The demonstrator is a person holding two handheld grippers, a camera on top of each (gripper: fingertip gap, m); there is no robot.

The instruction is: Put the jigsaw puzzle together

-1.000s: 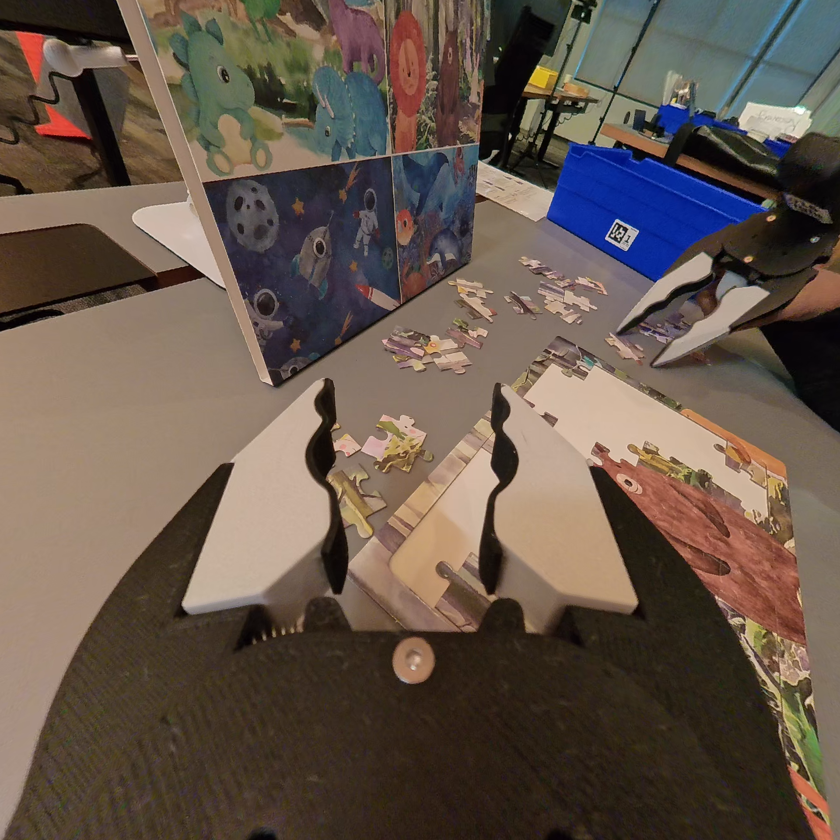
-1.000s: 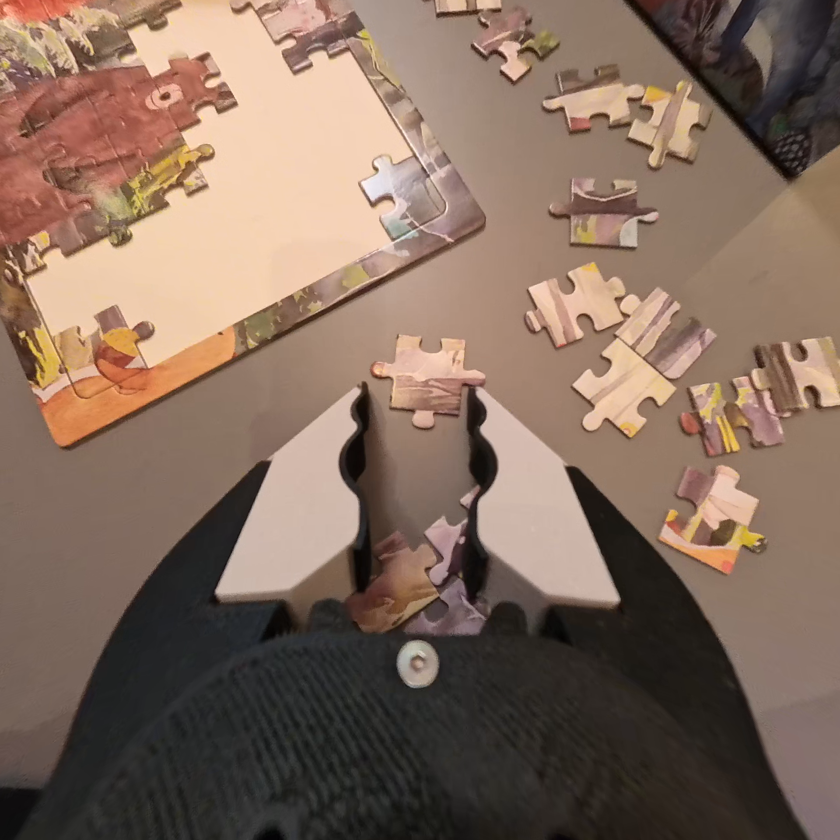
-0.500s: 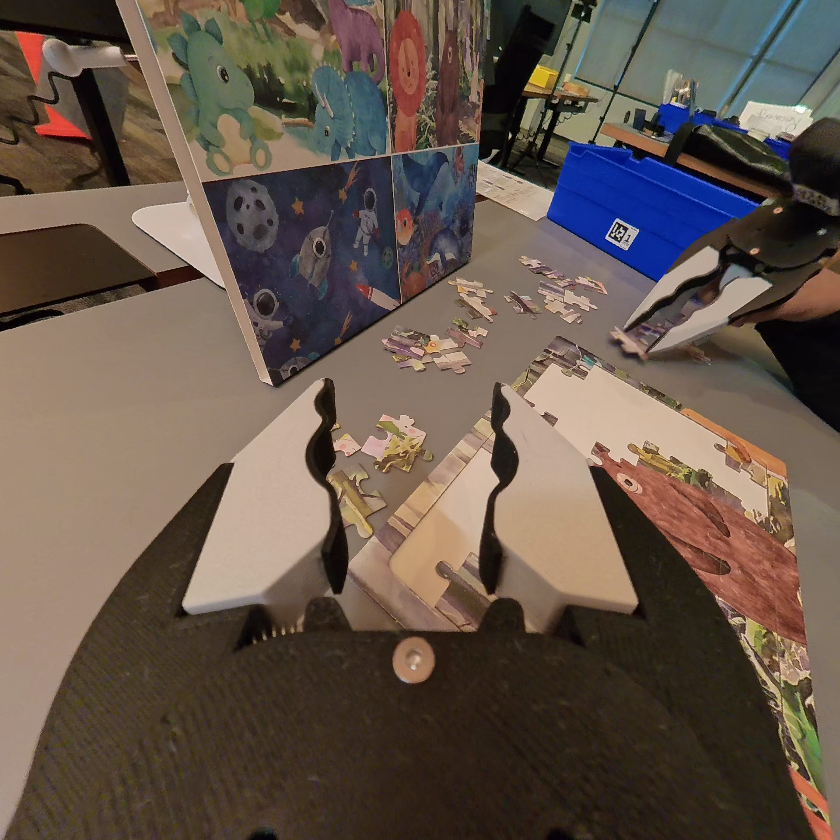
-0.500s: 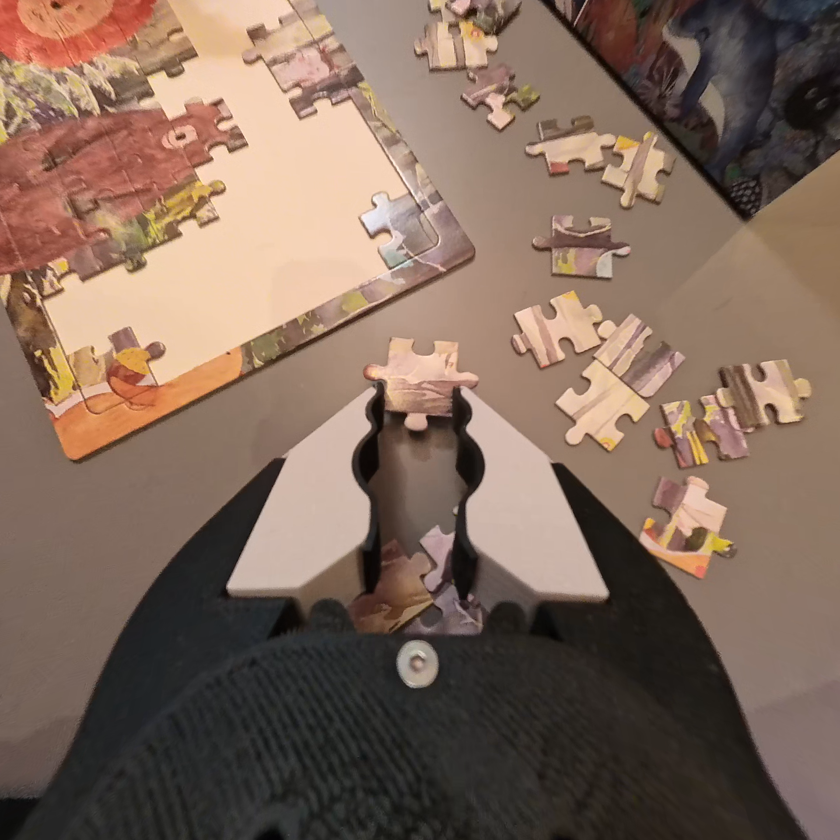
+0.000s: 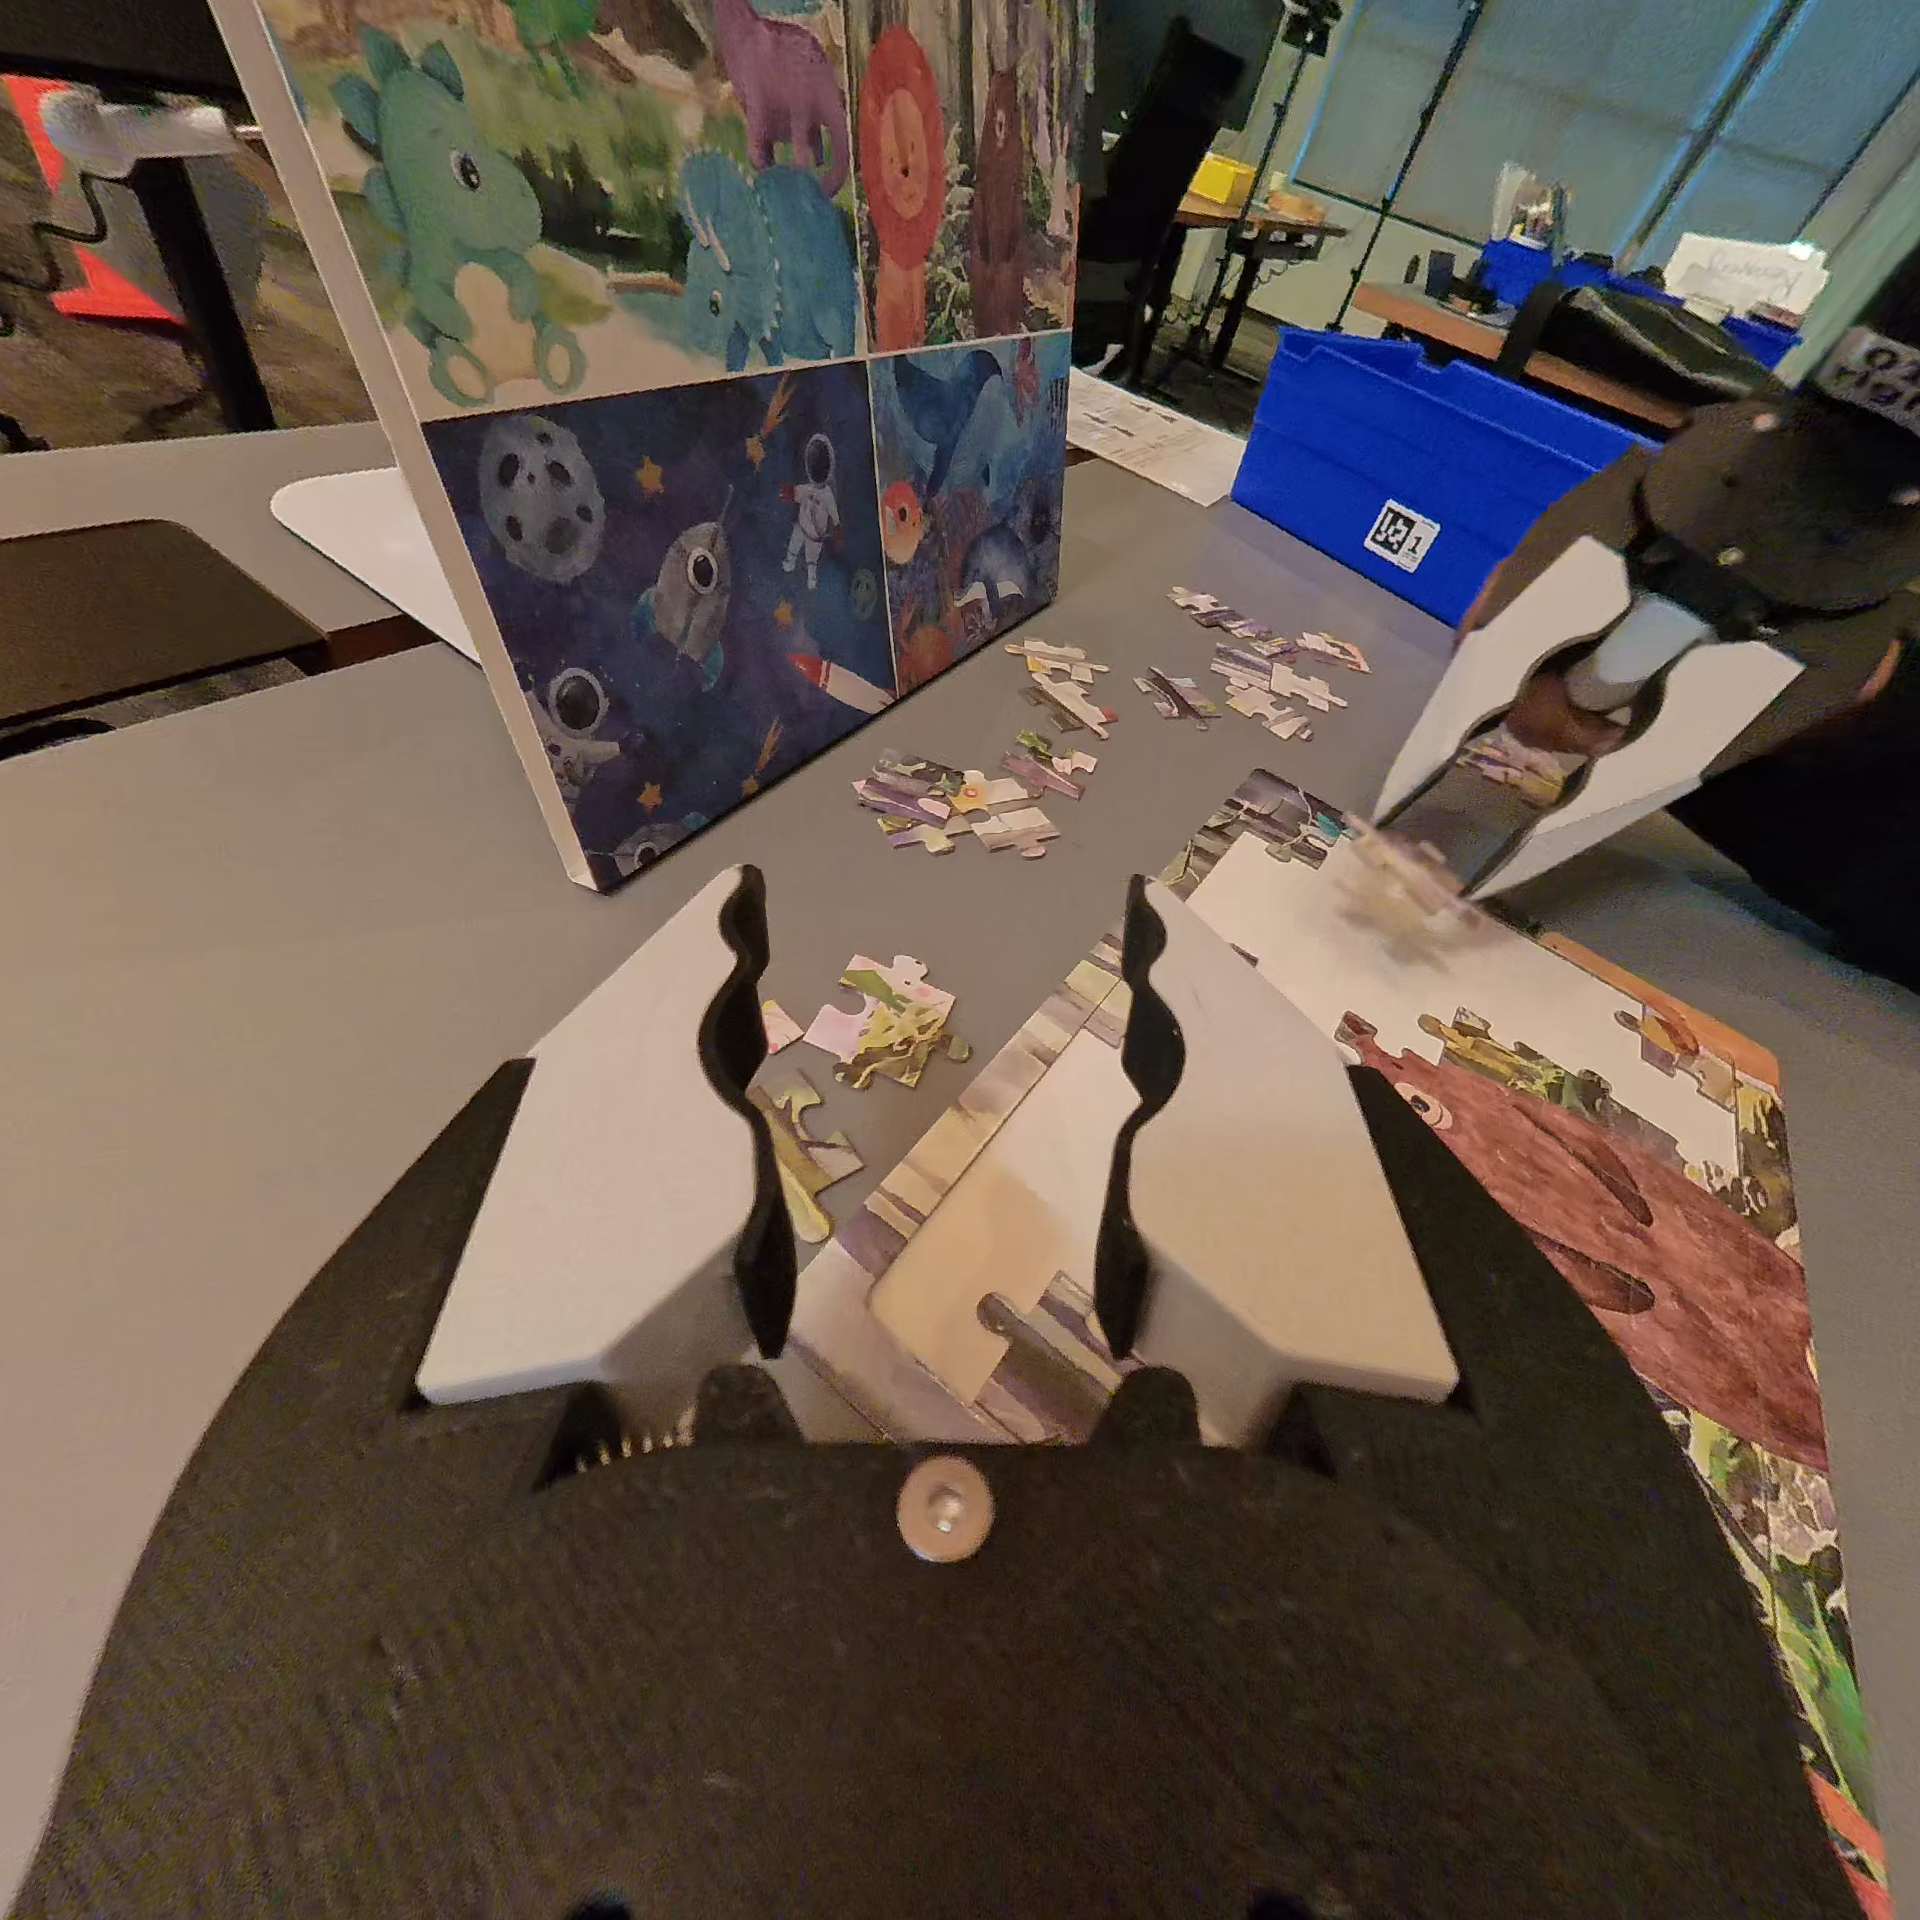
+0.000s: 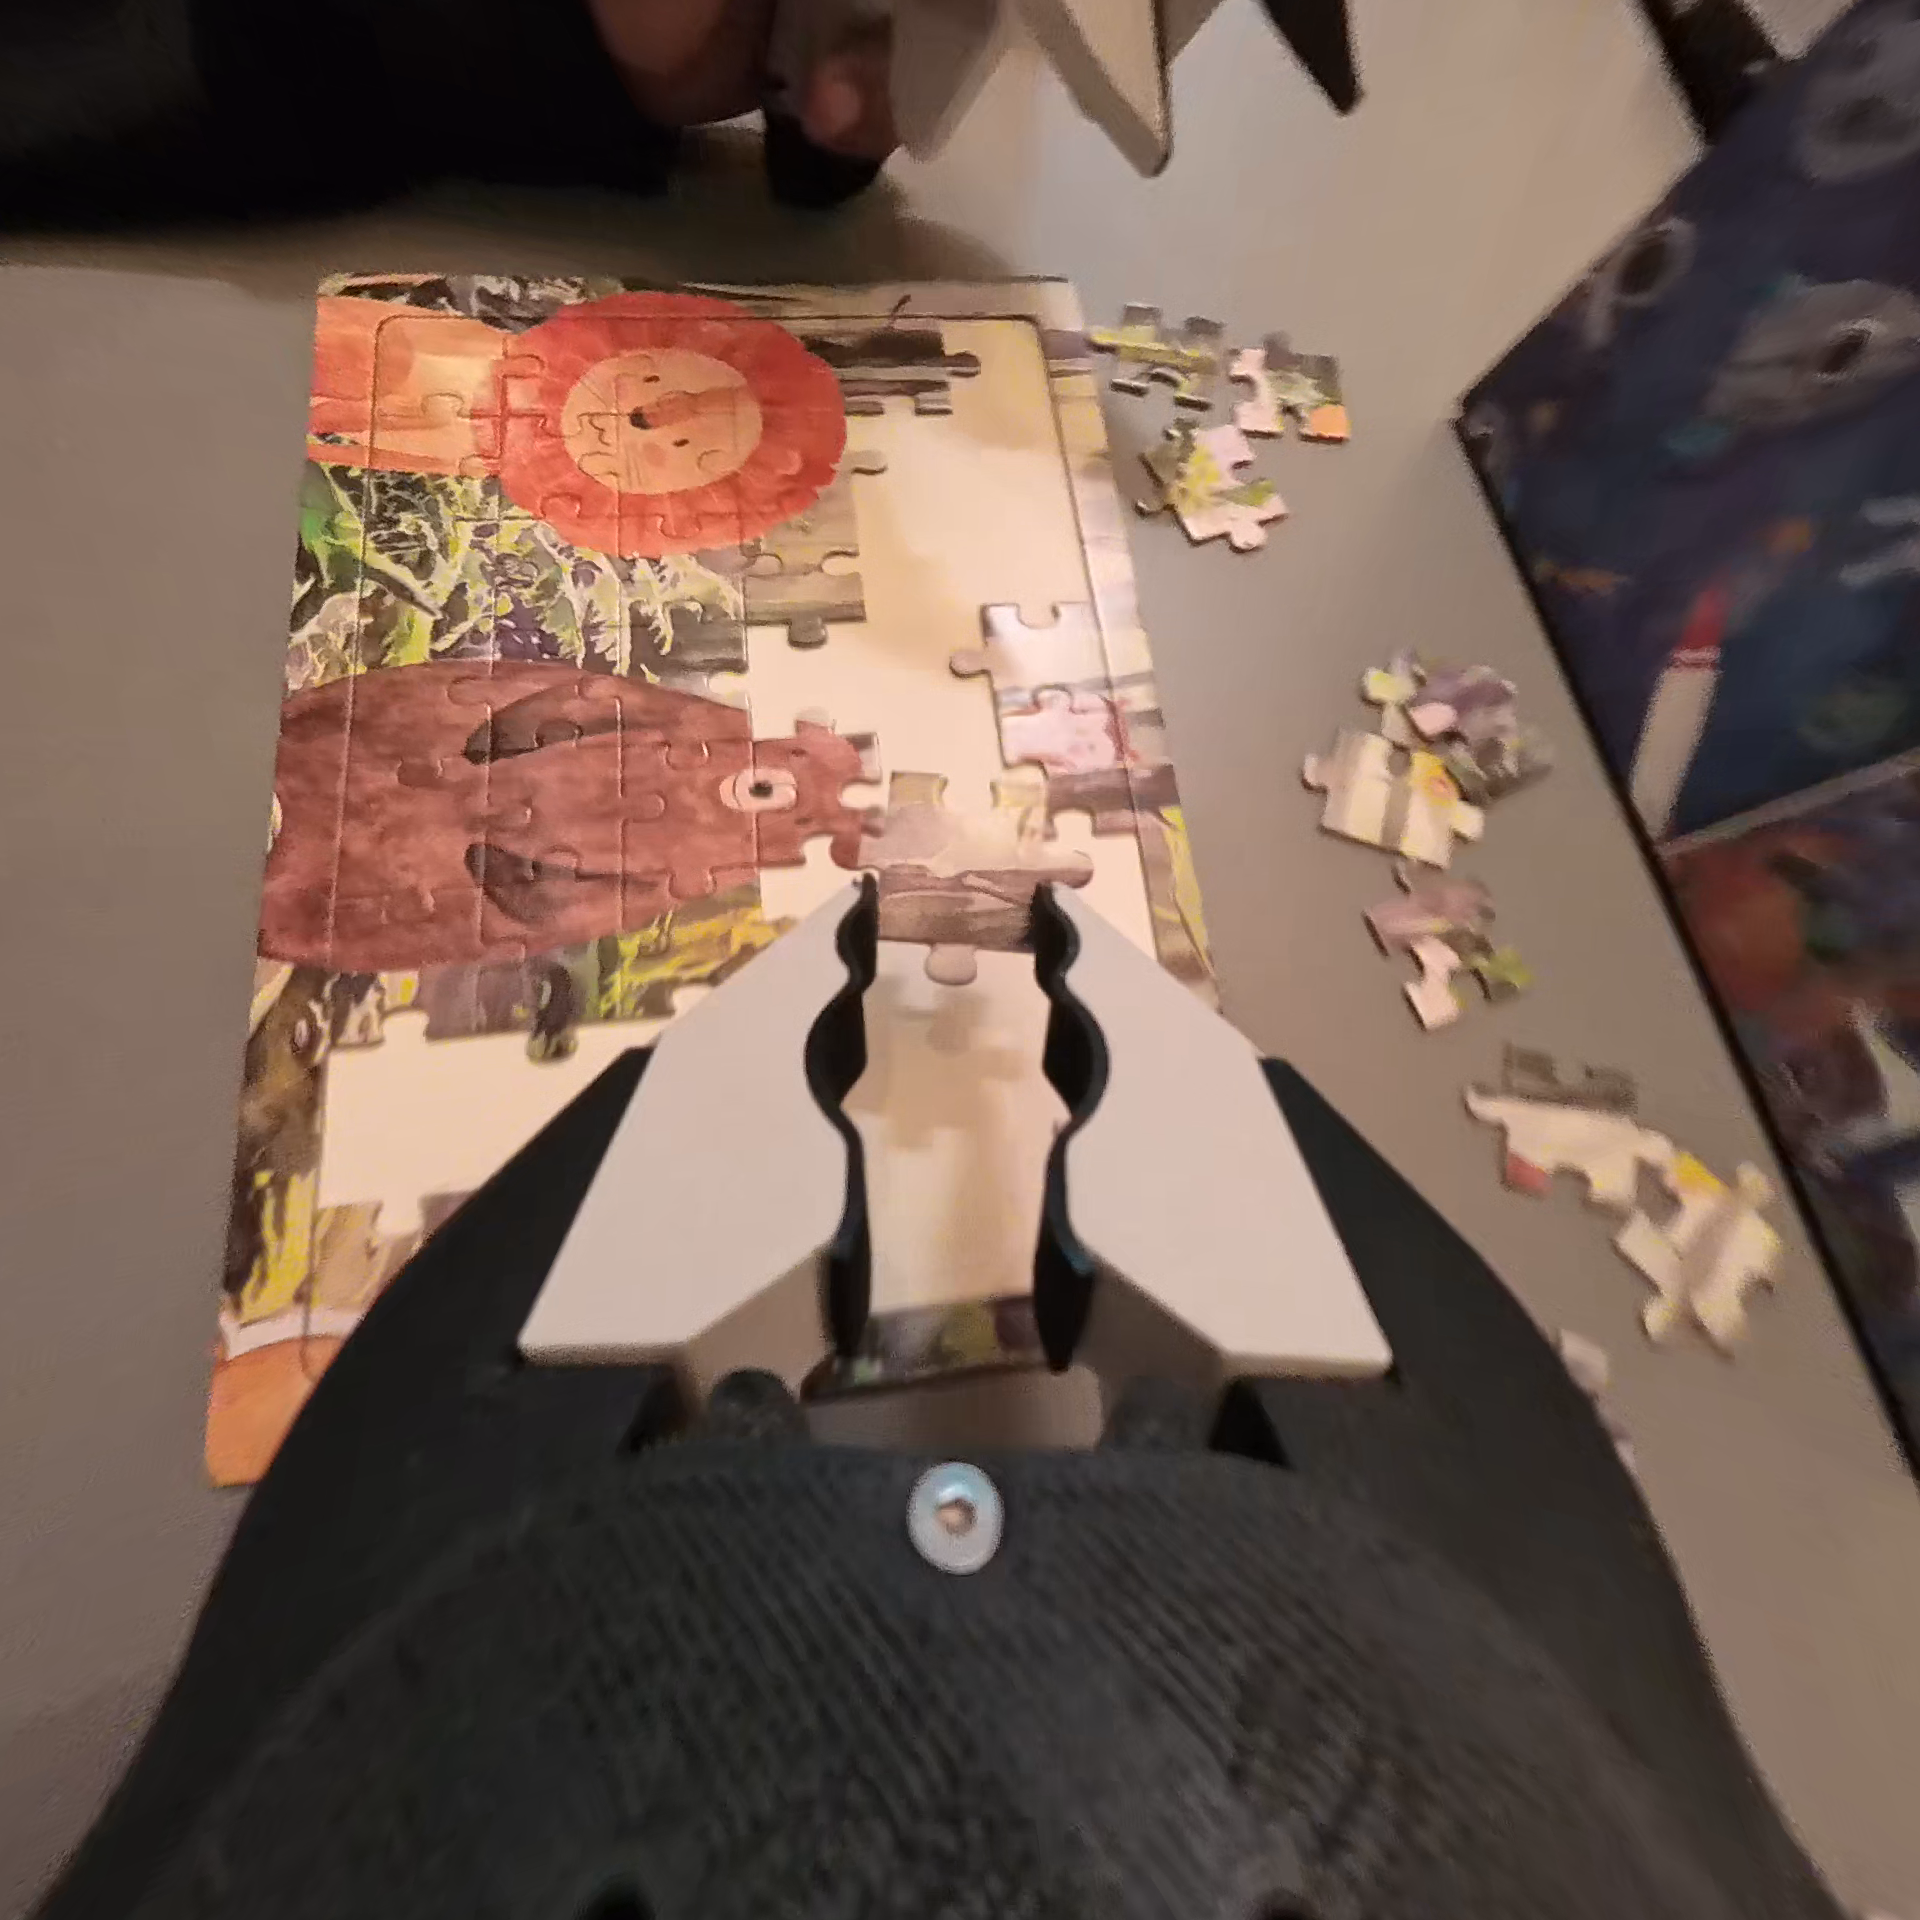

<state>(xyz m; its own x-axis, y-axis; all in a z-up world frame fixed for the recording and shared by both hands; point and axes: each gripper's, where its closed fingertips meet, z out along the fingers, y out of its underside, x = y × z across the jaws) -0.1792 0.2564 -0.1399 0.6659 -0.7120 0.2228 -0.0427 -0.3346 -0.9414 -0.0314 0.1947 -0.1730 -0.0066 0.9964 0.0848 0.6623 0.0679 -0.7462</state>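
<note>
The puzzle board (image 6: 914, 520) lies on the grey table, with a lion (image 6: 665, 416) and a brown bear (image 6: 499, 810) assembled and a bare cream area on its right. My right gripper (image 6: 954, 899) is shut on a grey-purple puzzle piece (image 6: 971, 847) and holds it over the bare area beside the bear's head. It shows blurred in the left wrist view (image 5: 1434, 873). My left gripper (image 5: 940, 894) is open and empty over the board's near corner (image 5: 1039, 1174). Loose pieces lie beside the board (image 6: 1392, 795), (image 5: 956, 800), (image 5: 894, 1023).
A standing picture board (image 5: 675, 582) with dinosaurs, space and sea scenes rises just left of the loose pieces. A blue bin (image 5: 1382, 468) stands at the table's far side. A dark pad (image 5: 125, 603) lies far left. A person's hand (image 6: 831, 104) rests beyond the board. From either gripper's tips it is about 15 centimeters to the lion (image 6: 665, 416).
My right gripper closed on a loose piece on the table, lifted it and swung over the puzzle board's bare area. The left gripper has stayed still and open.
</note>
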